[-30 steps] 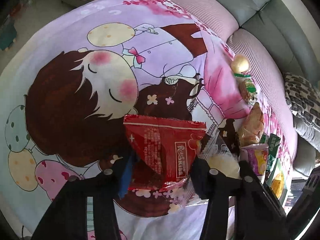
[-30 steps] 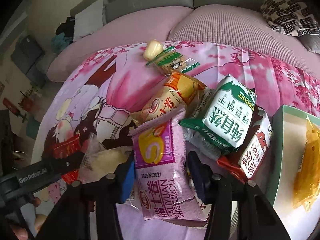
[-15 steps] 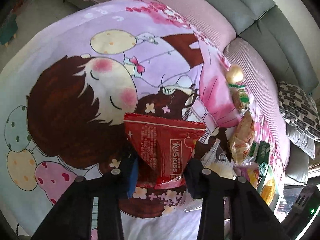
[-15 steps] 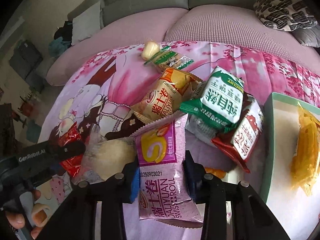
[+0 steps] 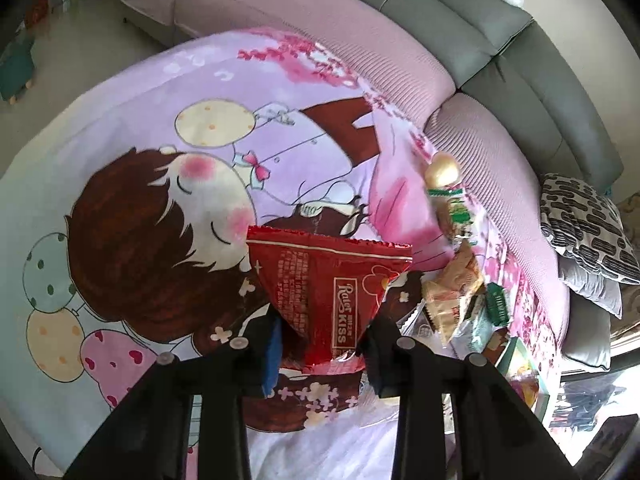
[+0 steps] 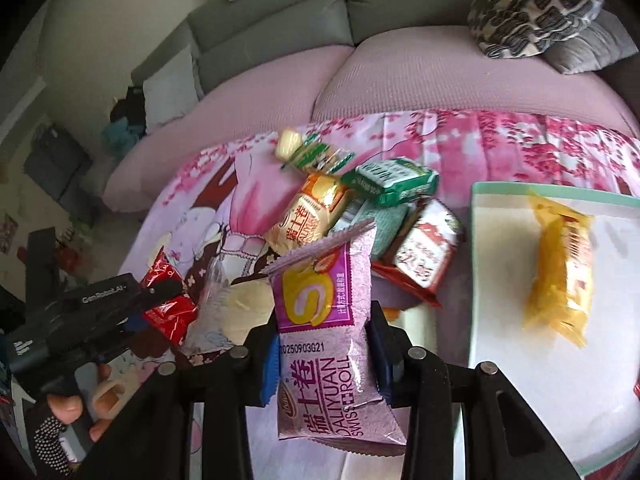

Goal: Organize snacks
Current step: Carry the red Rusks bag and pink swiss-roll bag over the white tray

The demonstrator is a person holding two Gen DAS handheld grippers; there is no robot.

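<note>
In the left wrist view my left gripper (image 5: pixel 325 346) is shut on the lower end of a red snack packet (image 5: pixel 328 288), which is lifted off the cartoon-print cloth (image 5: pixel 160 208). The right wrist view shows my right gripper (image 6: pixel 323 360) shut on a purple Swiss roll packet (image 6: pixel 322 312), held upright above the cloth. Behind it lies a pile: an orange packet (image 6: pixel 310 212), a green packet (image 6: pixel 394 180) and a red-and-white packet (image 6: pixel 426 252). The left gripper (image 6: pixel 154 296) with the red packet (image 6: pixel 170 314) appears at the left there.
A white tray with a green rim (image 6: pixel 552 194) lies to the right and holds a yellow packet (image 6: pixel 560 276). A clear-wrapped pastry (image 6: pixel 244 308) lies beside the purple packet. A hand (image 6: pixel 80 404) holds the left gripper. Pink sofa cushions (image 6: pixel 420 76) run behind the cloth.
Both pairs of jaws have closed on their packets. The red packet has risen off the cloth. The purple packet has been lifted from the pile and carried right, closer to the tray.
</note>
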